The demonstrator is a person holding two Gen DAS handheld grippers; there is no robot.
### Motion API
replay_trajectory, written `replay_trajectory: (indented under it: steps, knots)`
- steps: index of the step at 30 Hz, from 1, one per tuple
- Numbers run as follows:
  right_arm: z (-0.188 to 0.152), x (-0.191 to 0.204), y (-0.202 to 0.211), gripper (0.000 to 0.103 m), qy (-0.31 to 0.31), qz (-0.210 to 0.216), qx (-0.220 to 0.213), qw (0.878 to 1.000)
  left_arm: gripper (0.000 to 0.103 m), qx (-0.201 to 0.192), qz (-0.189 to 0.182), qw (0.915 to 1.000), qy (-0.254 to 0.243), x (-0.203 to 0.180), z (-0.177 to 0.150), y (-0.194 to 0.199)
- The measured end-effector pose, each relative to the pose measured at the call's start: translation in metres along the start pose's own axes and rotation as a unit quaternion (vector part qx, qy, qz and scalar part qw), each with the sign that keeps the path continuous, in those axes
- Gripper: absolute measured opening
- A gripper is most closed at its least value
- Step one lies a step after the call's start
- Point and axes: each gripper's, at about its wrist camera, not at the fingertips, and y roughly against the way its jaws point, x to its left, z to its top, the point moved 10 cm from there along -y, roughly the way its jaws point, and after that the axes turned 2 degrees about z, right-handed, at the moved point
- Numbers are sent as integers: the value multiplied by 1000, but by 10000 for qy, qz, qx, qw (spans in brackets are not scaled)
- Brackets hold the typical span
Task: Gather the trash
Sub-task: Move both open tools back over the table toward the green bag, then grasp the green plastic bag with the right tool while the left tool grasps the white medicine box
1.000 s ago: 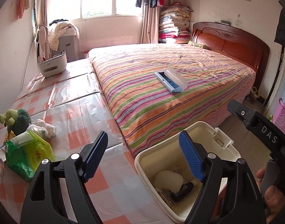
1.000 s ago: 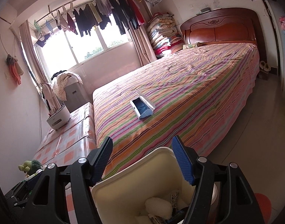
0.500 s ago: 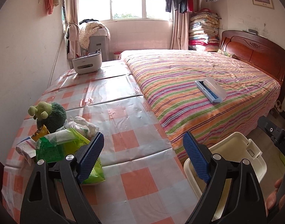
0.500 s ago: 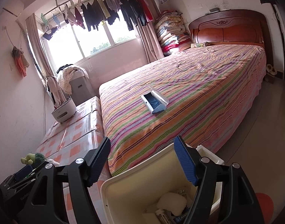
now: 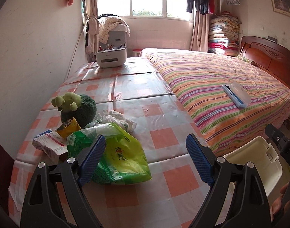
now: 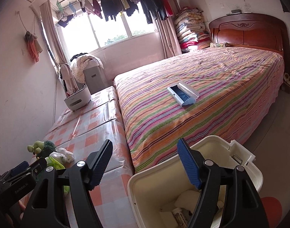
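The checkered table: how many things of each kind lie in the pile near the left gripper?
Plush toy: 1
Green plastic bag: 1
Crumpled white tissue: 1
Yellow wrapper: 1
White box: 1
Total: 5

Daylight floods from the overexposed window (image 5: 150, 1); sharp focus, fisheye-curved edges with dark corners

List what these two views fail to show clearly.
- Bin contents: right wrist view, mostly behind the right gripper and cut by the bottom edge.
- Green bag: left wrist view, near corner behind a left gripper finger.
- Small box: print too small to read.
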Motion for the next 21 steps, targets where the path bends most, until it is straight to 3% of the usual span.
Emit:
replay_trajectory:
  steps: [12,21]
  knots:
    - [-23,73,-24,68,603,414,360,9967,85,139,409,9984,374,82,-16,-2]
    - [-46,137,-43,69,1267,839,684,9860,85,228,779,9939,745,152,-25,1]
